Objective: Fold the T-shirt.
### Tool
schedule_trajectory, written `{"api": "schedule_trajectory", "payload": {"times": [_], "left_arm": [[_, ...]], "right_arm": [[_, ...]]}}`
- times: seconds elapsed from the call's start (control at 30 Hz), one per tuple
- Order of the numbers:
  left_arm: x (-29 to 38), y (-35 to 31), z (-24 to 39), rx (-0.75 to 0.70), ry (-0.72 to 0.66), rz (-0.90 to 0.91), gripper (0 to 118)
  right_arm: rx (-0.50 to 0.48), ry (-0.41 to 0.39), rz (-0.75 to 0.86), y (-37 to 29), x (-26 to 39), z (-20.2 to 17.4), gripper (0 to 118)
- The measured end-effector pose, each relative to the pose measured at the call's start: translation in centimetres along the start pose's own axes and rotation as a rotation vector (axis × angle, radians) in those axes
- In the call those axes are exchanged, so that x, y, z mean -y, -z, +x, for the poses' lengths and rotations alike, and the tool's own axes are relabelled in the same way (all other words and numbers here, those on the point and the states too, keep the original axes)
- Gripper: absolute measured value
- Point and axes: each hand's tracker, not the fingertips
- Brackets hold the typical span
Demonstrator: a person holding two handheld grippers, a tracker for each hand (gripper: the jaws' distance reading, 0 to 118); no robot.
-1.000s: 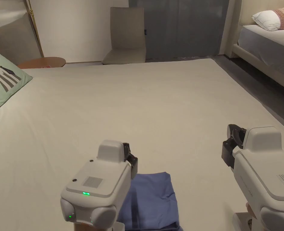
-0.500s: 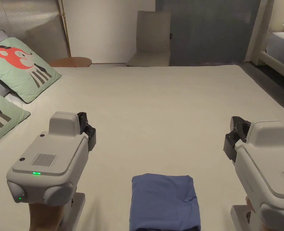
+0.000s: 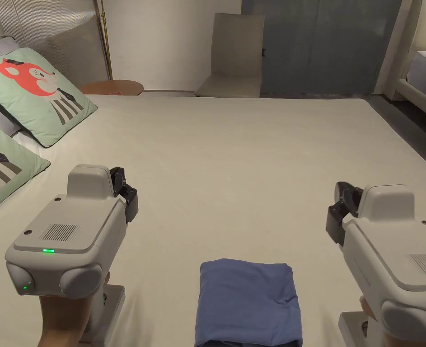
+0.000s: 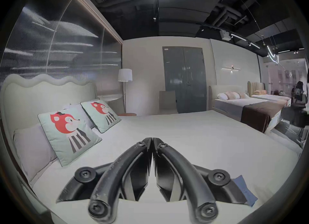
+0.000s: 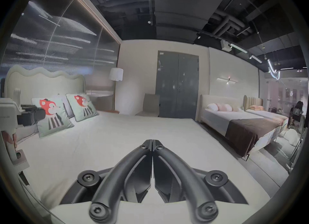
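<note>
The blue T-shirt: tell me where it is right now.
In the head view the folded blue T-shirt lies on the bed at bottom centre, between the left gripper and right gripper, touching neither.

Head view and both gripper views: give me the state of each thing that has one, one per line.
T-shirt: folded into a compact rectangle, lying flat on the bed, held by nothing.
Left gripper: shut, empty, held above the bed to the left of the T-shirt.
Right gripper: shut, empty, held above the bed to its right.
Door: closed.
</note>
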Motion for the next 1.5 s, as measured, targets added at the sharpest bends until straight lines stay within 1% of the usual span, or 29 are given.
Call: {"api": "schedule_trajectory", "payload": {"times": [0.1, 0.27, 0.4, 0.5, 0.57, 0.63, 0.67, 0.73, 0.87, 0.9, 0.93, 0.97, 1.0, 1.03, 1.07, 1.13, 1.17, 1.2, 1.27, 1.4, 1.43, 1.47, 1.5], "left_arm": [[0.0, 0.2, 0.2, 0.006, -0.013, -0.007, 0], [0.6, 0.6, 0.2, 0.025, -0.035, -0.025, 0], [1.2, 0.7, 0.4, 0.037, -0.031, -0.049, 0], [1.9, 0.8, 0.7, 0.054, -0.032, -0.08, 0], [2.7, 0.9, 0.7, 0.07, -0.043, -0.103, 0], [3.6, 1.2, 1.0, 0.092, -0.056, -0.144, 0], [3.9, 1.0, 1.4, 0.107, -0.062, -0.165, 0], [4.6, 1.1, 1.9, 0.137, -0.079, -0.216, 0], [6.8, 2.2, 2.7, 0.224, -0.152, -0.351, 0], [7.4, 2.6, 3.0, 0.264, -0.176, -0.407, 5], [8.0, 3.1, 3.1, 0.294, -0.213, -0.457, 15], [8.6, 3.6, 3.2, 0.324, -0.25, -0.505, 33], [9.2, 4.2, 3.4, 0.363, -0.29, -0.57, 66], [9.8, 4.8, 3.5, 0.387, -0.331, -0.623, 91], [10.5, 5.4, 3.9, 0.427, -0.372, -0.71, 108], [11.8, 6.5, 4.4, 0.477, -0.424, -0.816, 108], [12.2, 6.9, 4.5, 0.482, -0.42, -0.807, 109], [12.7, 7.4, 4.9, 0.495, -0.454, -0.833, 109], [13.5, 8.6, 5.1, 0.491, -0.478, -0.899, 109], [16.3, 11.3, 4.0, 0.557, -0.602, -0.979, 108], [16.8, 11.7, 3.9, 0.573, -0.632, -1.006, 106], [17.4, 12.1, 3.7, 0.571, -0.675, -1.037, 100], [17.9, 12.3, 3.6, 0.574, -0.713, -1.053, 86]], "right_arm": [[-0.032, -0.008, -0.116, 2.2, 2.9, -0.5, 1], [-0.124, 0.041, -0.365, 5.1, 8.9, -2.1, 1], [-0.155, 0.033, -0.487, 5.8, 12.6, -3.5, 1], [-0.177, 0.069, -0.547, 6.3, 14.6, -4.0, 1], [-0.184, 0.061, -0.594, 6.9, 15.7, -4.5, 1], [-0.157, 0.031, -0.686, 7.8, 17.0, -5.0, 1], [-0.167, 0.032, -0.709, 8.2, 17.7, -5.2, 1], [-0.153, 0.042, -0.677, 7.7, 17.4, -5.4, 0], [-0.144, 0.018, -0.689, 7.8, 16.5, -5.8, 0], [-0.146, 0.014, -0.69, 7.8, 16.4, -5.8, 0], [-0.147, 0.018, -0.692, 7.7, 16.4, -5.7, 0], [-0.149, 0.024, -0.692, 7.7, 16.4, -5.5, 0], [-0.152, 0.03, -0.691, 7.6, 16.3, -5.4, 0], [-0.153, 0.035, -0.691, 7.5, 16.3, -5.3, 0], [-0.154, 0.041, -0.69, 7.4, 16.3, -5.3, 0], [-0.157, 0.046, -0.688, 7.7, 16.4, -5.1, 0], [-0.158, 0.05, -0.687, 7.6, 16.4, -5.1, 0], [-0.16, 0.054, -0.685, 7.5, 16.4, -5.0, 0], [-0.164, 0.06, -0.683, 7.6, 16.5, -4.9, 0], [-0.172, 0.079, -0.679, 7.6, 16.6, -4.6, 0], [-0.174, 0.084, -0.678, 7.5, 16.6, -4.6, 0], [-0.175, 0.091, -0.677, 7.5, 16.6, -4.5, 0], [-0.177, 0.096, -0.676, 7.5, 16.6, -4.4, 0]]}}
